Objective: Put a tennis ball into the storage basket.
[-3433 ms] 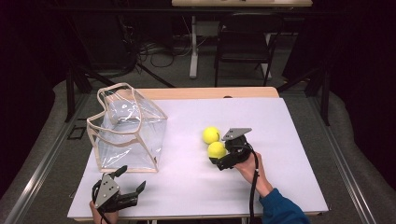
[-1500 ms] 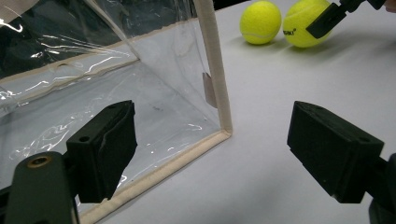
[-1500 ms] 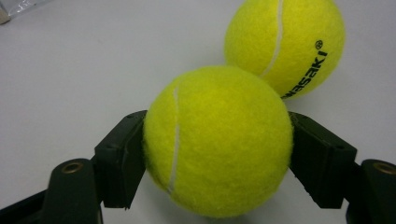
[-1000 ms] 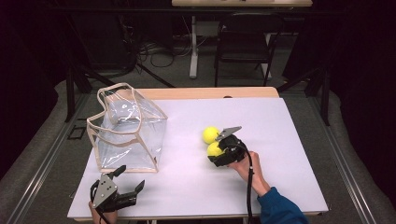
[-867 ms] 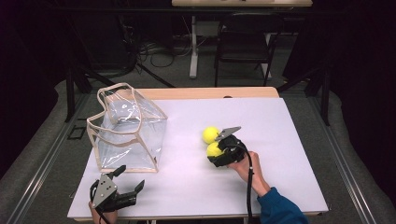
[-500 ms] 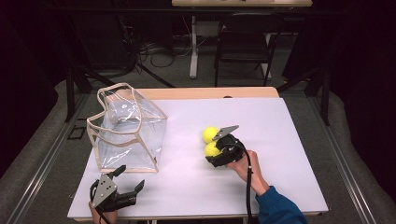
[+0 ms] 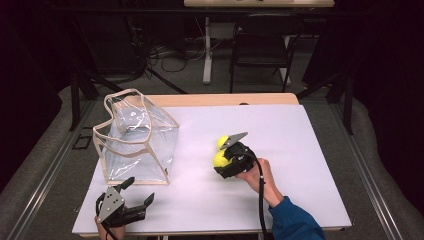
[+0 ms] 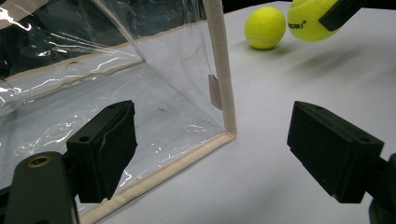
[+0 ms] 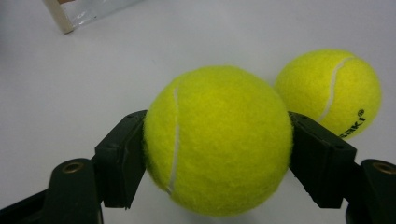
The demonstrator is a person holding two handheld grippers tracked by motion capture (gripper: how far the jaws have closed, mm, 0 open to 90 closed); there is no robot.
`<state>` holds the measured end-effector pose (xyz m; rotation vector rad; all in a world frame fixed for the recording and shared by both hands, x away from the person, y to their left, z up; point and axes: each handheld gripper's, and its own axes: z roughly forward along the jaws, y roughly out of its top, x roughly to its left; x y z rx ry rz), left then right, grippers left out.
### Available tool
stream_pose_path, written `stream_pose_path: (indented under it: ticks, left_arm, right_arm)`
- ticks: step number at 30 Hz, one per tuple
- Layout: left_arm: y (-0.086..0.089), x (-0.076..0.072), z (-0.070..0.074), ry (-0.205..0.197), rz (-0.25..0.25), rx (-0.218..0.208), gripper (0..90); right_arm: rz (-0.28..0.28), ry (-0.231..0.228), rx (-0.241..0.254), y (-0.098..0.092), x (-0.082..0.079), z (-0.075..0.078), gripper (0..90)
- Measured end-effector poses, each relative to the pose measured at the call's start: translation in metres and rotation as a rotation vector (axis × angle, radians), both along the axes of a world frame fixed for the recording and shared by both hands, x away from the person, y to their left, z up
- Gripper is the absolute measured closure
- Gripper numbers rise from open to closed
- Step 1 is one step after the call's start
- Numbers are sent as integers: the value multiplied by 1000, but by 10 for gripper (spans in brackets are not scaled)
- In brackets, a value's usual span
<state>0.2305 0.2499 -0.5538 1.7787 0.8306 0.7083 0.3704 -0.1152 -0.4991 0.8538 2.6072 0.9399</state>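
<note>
The right hand-held gripper (image 7: pixel 223 161) is near the middle of the white tabletop (image 7: pixel 310 150). It is clenched on a yellow tennis ball (image 9: pixel 217 140), one black jaw on each side of it. In the left gripper view this held ball (image 8: pixel 310 18) hangs a little above the tabletop, with a soft shadow under it. A second tennis ball (image 7: pixel 223 142) sits on the tabletop just beside the held one, at about 12 o'clock from it in the high view. In the right gripper view this second ball (image 9: pixel 334 91) is behind the held one, toward 2 o'clock (it has small black letters on it).

The left hand-held gripper (image 7: pixel 137 200) is at the near left edge of the tabletop, at about 8 o'clock from the balls. Its jaws are spread wide and hold nothing. In the left gripper view they point at the lower corner of a clear plastic bag (image 8: pixel 140 93).

The bag (image 7: pixel 137 142) stands upright on the left side of the tabletop, at about 12 o'clock from the left hand-held gripper and well apart from the balls. It has tan cloth edges and its top is open.
</note>
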Motion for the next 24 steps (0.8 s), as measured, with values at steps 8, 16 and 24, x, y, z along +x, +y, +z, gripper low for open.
stream_pose_path:
  ticks: [8,16,24]
  left_arm:
    - [0,0,1,-6,7,5,160]
    - [1,2,0,8,4,3,160]
    - [1,2,0,1,4,13,160]
  right_arm:
    - [25,-8,-22,9,4,12,257]
    - [37,-21,-48,13,7,20,257]
    - [57,-18,-72,21,11,26,258]
